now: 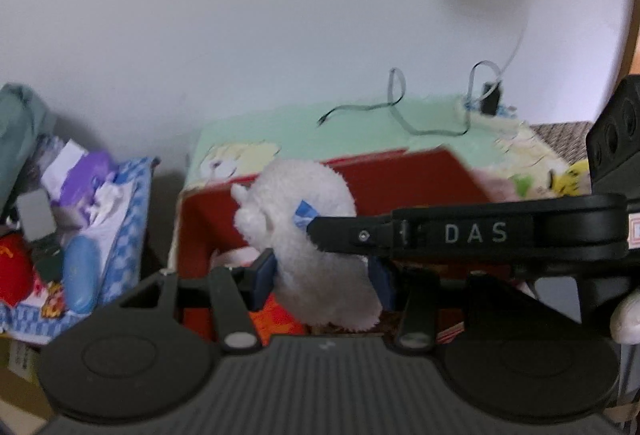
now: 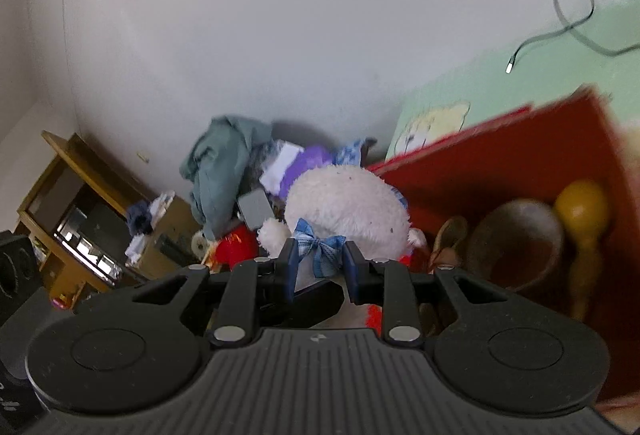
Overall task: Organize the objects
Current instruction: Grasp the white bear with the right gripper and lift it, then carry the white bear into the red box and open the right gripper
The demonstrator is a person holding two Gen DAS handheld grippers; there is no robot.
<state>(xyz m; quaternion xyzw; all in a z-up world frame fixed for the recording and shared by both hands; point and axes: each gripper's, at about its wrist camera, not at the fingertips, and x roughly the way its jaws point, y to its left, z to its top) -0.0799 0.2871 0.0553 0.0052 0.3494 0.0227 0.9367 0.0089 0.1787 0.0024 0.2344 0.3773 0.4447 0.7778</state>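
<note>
A white plush toy point(image 1: 316, 231) with a blue checked bow point(image 2: 320, 249) hangs over an open red box point(image 1: 404, 179). My left gripper point(image 1: 320, 281) is shut on the plush's lower body, one blue pad on each side. My right gripper point(image 2: 320, 269) comes in from the right in the left wrist view and is shut on the plush at the bow. The red box also shows in the right wrist view point(image 2: 500, 171). It holds a yellow maraca-like toy point(image 2: 582, 219) and a brown ring-shaped thing point(image 2: 516, 243).
The box sits on a pale green cartoon blanket point(image 1: 360, 123) with a thin cable point(image 1: 400, 115) lying on it. A pile of clothes, a purple item and a red plush point(image 2: 236, 247) lies to the left. A wooden shelf unit point(image 2: 72, 211) stands at far left by the white wall.
</note>
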